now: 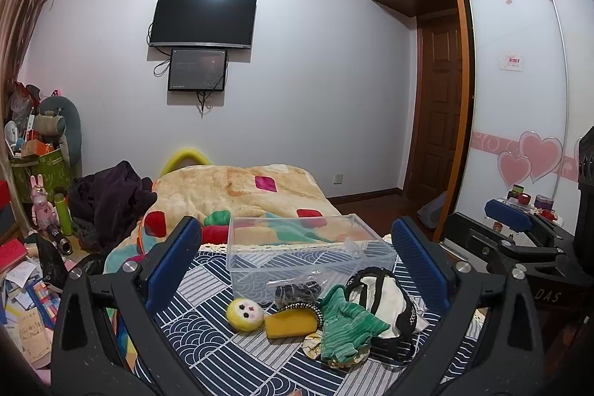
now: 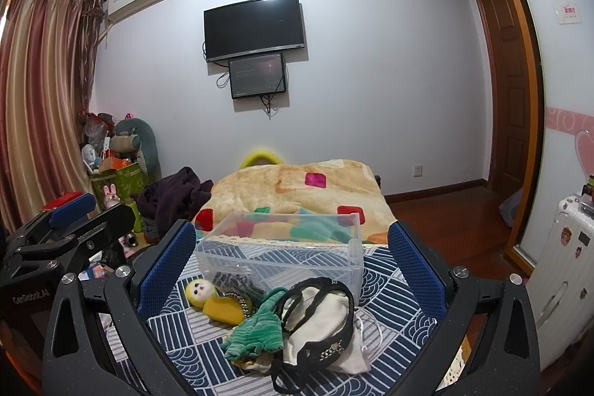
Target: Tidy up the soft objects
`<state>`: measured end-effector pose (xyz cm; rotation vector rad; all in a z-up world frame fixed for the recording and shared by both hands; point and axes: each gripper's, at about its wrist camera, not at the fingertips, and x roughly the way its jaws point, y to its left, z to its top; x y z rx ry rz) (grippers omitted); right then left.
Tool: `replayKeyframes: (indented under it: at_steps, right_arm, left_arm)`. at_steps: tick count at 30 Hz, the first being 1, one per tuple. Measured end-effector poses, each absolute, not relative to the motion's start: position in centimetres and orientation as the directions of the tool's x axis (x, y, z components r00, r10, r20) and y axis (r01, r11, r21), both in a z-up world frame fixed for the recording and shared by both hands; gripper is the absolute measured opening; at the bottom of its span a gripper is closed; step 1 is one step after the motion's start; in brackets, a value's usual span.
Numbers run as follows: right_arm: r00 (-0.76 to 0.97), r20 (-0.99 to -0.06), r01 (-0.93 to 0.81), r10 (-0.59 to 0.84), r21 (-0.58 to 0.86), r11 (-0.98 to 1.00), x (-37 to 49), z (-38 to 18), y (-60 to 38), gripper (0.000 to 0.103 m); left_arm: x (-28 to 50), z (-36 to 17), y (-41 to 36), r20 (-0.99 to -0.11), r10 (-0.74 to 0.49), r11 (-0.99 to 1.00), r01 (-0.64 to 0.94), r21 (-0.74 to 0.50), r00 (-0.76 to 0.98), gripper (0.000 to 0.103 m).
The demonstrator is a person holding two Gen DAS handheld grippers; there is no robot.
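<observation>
Green knit cloth ahead, between spread left tongs

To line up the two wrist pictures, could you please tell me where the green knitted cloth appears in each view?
Left wrist view: the green knitted cloth lies low and right of centre, right of the yellow doll.
Right wrist view: it lies low and left of centre, left of the white pouch.
Shared landmark: the clear plastic box stands just behind the pile in both.
</observation>
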<state>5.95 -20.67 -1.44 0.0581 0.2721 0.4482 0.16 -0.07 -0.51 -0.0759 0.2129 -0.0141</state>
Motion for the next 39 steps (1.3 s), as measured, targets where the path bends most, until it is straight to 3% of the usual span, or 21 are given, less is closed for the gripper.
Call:
replayKeyframes:
  at_steps: [29,35,39]
  right_arm:
    - [0.868,-0.241,-0.417,0.434,0.117,0.901,5.8,-1.3,-20.5,0.103]
    - [0.875,-0.250,-0.403,0.414,0.097,0.910,6.3,-1.9,-20.6,0.103]
    - [0.857,-0.322,-0.392,0.403,0.100,0.914,8.2,-3.6,-20.6,0.103]
  left_arm:
    - [0.4,-0.8,-0.1,-0.222,-0.024,0.997,0.007,-0.079,0.975,0.103]
    - [2.1,-2.1,1.1,-0.282,-0.001,0.995,-0.028,-0.098,0.959,0.103]
    - [4.0,-4.2,2.8,-0.355,-0.034,0.986,-0.026,-0.162,0.934,0.103]
